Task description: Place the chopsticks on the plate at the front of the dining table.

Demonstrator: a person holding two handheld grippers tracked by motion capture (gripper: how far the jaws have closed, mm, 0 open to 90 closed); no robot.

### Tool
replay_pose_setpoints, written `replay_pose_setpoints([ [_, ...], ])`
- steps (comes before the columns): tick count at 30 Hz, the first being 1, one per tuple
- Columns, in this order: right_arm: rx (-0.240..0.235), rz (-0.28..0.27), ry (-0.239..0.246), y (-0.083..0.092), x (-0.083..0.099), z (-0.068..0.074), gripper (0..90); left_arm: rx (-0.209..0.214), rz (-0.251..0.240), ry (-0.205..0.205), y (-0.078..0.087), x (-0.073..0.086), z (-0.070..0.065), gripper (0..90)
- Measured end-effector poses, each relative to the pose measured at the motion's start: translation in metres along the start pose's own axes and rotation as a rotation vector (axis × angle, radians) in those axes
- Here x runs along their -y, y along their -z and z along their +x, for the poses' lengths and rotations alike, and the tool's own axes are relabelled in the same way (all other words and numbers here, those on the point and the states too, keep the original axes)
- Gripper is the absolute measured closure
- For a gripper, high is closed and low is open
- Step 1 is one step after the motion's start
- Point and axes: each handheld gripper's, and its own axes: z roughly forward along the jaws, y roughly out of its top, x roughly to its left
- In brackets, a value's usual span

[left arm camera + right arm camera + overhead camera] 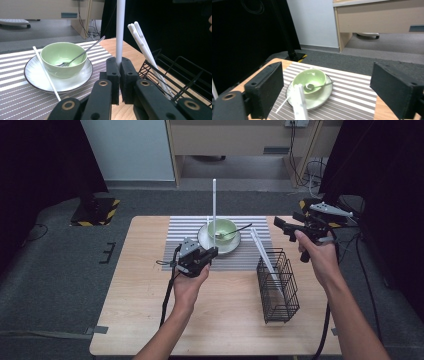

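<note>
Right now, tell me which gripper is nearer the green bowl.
Left. The left gripper, shut on an upright white chopstick, sits just in front of the green bowl at the plate's near edge. The right gripper, jaws open, hovers off to the bowl's right, beyond the black wire basket.

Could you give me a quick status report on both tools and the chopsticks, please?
Left tool shut on an upright white chopstick. Right tool open, holding nothing. Two white chopsticks lean in the black wire basket. Nothing in the way.
</note>
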Motion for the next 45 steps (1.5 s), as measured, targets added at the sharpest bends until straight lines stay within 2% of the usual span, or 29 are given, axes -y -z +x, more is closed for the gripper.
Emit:
replay_pose_setpoints([
  [1, 0.016, 0.010, 0.000, 0.001, 0.005, -0.007, 10.2, 0.001, 0.000, 0.000, -0.001, 0.000, 0.000, 86.4],
  [2, 0.016, 0.010, 0.000, 0.001, 0.005, -0.007, 10.2, 0.001, 0.000, 0.000, -0.001, 0.000, 0.000, 86.4],
  [3, 0.038, 0.015, -0.004, 0.003, 0.010, -0.014, 10.3, -0.001, 0.000, 0.001, -0.001, 0.000, 0.001, 86.4],
  [4, 0.038, 0.015, -0.004, 0.003, 0.010, -0.014, 10.3, -0.003, -0.002, 0.001, -0.001, -0.001, 0.001, 86.4],
  [6, 0.071, 0.021, -0.013, 0.005, 0.019, -0.025, 10.8, -0.007, -0.002, 0.001, -0.002, -0.001, 0.002, 86.4],
  [7, 0.071, 0.021, -0.013, 0.005, 0.019, -0.025, 10.8, -0.008, -0.002, 0.001, -0.003, -0.002, 0.002, 86.4],
  [11, 0.117, 0.037, -0.028, 0.008, 0.033, -0.041, 11.7, -0.018, 0.006, -0.014, -0.004, -0.002, 0.003, 86.4],
  [13, 0.126, 0.040, -0.030, 0.009, 0.036, -0.044, 11.7, -0.026, 0.007, -0.025, -0.004, -0.002, 0.004, 86.4],
  [17, 0.174, 0.052, -0.056, 0.013, 0.053, -0.060, 12.2, -0.033, 0.003, -0.018, -0.004, -0.001, 0.007, 86.4],
  [25, 0.233, 0.082, -0.077, 0.015, 0.074, -0.072, 13.2, -0.052, -0.013, -0.007, -0.003, -0.003, 0.010, 86.4],
  [33, 0.283, 0.143, -0.105, 0.017, 0.109, -0.087, 14.1, -0.079, -0.011, 0.000, 0.001, -0.007, 0.016, 86.4],
  [40, 0.315, 0.171, -0.109, 0.017, 0.126, -0.090, 15.1, -0.098, -0.013, 0.005, -0.002, -0.010, 0.017, 86.4],
  [44, 0.340, 0.210, -0.094, 0.014, 0.139, -0.089, 15.4, -0.106, -0.013, 0.012, -0.004, -0.010, 0.017, 86.4],
  [45, 0.344, 0.231, -0.090, 0.011, 0.147, -0.087, 15.5, -0.109, -0.013, 0.013, -0.005, -0.010, 0.016, 86.4],
])
